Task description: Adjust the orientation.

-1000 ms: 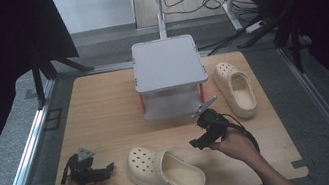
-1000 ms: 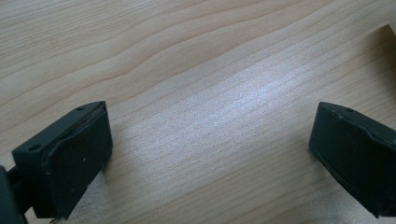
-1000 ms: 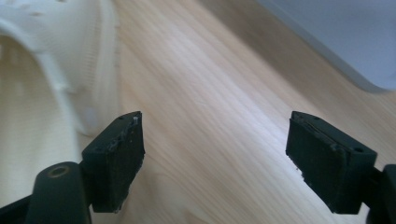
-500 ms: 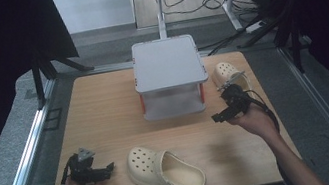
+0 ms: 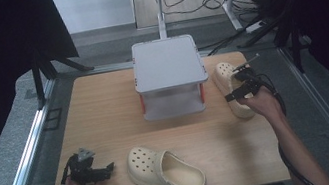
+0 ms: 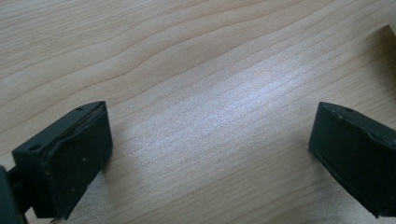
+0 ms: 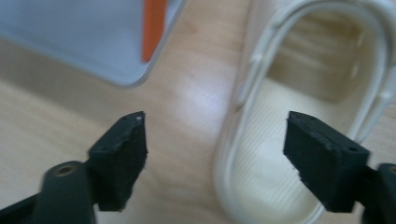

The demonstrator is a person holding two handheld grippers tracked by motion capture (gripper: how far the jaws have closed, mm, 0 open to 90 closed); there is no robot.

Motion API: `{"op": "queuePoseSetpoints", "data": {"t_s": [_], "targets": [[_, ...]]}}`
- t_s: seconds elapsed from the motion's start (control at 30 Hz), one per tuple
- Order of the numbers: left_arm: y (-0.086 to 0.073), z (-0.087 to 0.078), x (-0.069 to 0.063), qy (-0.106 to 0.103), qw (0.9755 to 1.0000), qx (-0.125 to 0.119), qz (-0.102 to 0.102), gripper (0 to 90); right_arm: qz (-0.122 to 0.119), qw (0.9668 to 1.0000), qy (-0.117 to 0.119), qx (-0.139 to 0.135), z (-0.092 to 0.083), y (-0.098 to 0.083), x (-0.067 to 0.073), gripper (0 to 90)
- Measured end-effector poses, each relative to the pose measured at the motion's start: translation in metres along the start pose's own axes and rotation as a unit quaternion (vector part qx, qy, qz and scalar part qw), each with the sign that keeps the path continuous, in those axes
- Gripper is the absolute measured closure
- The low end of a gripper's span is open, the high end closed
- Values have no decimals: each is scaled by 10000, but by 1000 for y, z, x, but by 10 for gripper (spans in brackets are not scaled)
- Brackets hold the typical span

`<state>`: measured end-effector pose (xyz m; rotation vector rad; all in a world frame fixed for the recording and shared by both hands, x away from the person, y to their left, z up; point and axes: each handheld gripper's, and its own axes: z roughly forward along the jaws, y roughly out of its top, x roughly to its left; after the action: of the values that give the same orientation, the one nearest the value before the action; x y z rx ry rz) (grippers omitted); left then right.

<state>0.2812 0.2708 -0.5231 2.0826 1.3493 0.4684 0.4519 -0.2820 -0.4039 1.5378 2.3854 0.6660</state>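
Observation:
Two cream clogs lie on the wooden table (image 5: 105,112). One clog (image 5: 165,169) rests near the front edge. The other clog (image 5: 228,87) (image 7: 299,140) lies at the right, beside a grey box (image 5: 168,76). My right gripper (image 5: 241,85) (image 7: 215,154) hovers open over the right clog's left rim, one jaw above the table and the other above the footbed. At the front left my left gripper (image 5: 95,170) (image 6: 210,154) rests open on bare wood, a short way left of the near clog.
The grey box with orange corner posts (image 7: 154,28) stands at the table's back middle, close to the right clog. A metal rail (image 5: 24,146) runs along the table's left side. Cables lie on the floor (image 5: 198,0) behind.
My right gripper has travelled from the near clog at the table's middle back and right, over the clog beside the box. The left gripper has stayed put.

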Motion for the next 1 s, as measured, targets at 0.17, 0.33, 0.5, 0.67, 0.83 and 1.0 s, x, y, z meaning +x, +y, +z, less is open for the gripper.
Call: {"op": "queuePoseSetpoints", "data": {"t_s": [0.17, 0.33, 0.5, 0.67, 0.83, 1.0], "targets": [[0, 0, 0, 0, 10000, 0, -1, 0, 85, 9999, -107, 24, 13, 10, -11, 280], [0, 0, 0, -1, 10000, 0, 0, 0, 68, 9997, -202, 129, 23, 17, -15, 301], [0, 0, 0, 0, 10000, -1, -2, 0, 87, 9995, -190, 238, 40, 28, -19, 367], [0, 0, 0, 0, 10000, -1, -1, 0, 150, 9990, -255, 342, 52, 34, -20, 420], [0, 0, 0, 0, 10000, -1, -2, 0, 299, 9987, -192, 373, 61, 41, -24, 499], [0, 0, 0, -3, 10000, -2, -9, 0, 357, 9979, -224, 489, 69, 45, -25, 712]]}}
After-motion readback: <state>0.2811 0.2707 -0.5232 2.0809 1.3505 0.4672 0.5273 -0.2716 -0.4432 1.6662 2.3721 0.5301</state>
